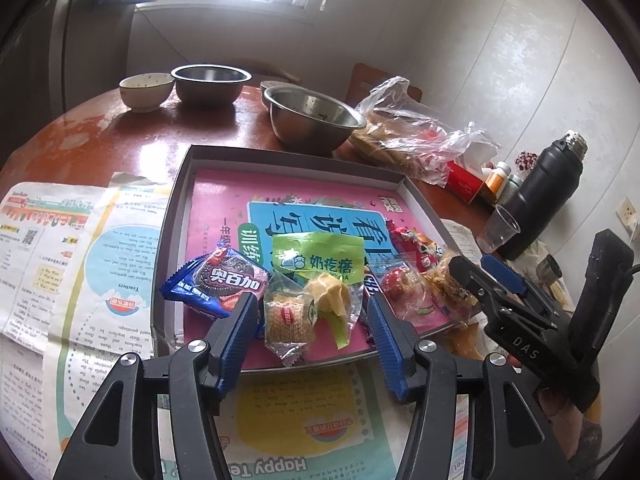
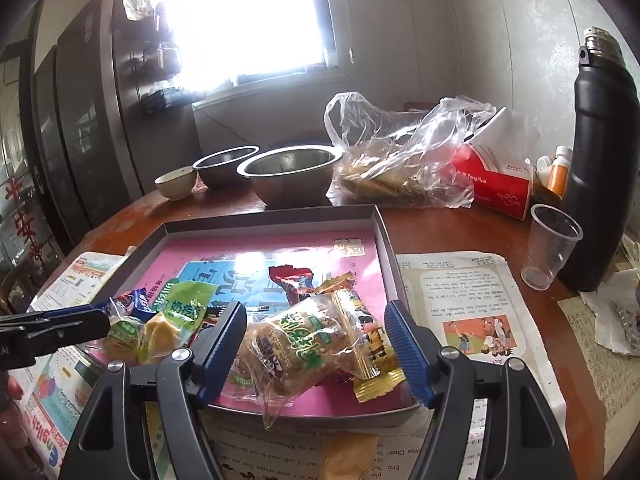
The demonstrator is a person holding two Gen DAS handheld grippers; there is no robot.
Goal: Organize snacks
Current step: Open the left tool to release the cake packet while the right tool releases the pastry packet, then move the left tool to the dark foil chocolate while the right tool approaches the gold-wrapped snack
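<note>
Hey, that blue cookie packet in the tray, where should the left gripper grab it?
Take the blue cookie packet across its flat middle, coming from the tray's near edge. It lies flat at the pile's left end, bare tray beyond it, and the open left gripper sits just to its right, around the clear-wrapped biscuit.

Behind the left gripper's (image 1: 312, 312) right finger (image 1: 386, 328), a dark packet (image 1: 370, 280) shows only as a sliver, its print unreadable. The right gripper (image 1: 476, 268) covers the near end of the brown snack (image 1: 444, 284) in the left wrist view. Ahead of both tools the window (image 2: 244, 20) is blown out white. Inside the clear plastic bag (image 2: 396, 152) the contents are blurred tan shapes. Right of the right gripper (image 2: 316, 332), crumpled paper (image 2: 612, 320) runs off the frame edge, and the small bottles (image 2: 558, 168) stand half hidden behind the black flask (image 2: 600, 152)
</note>
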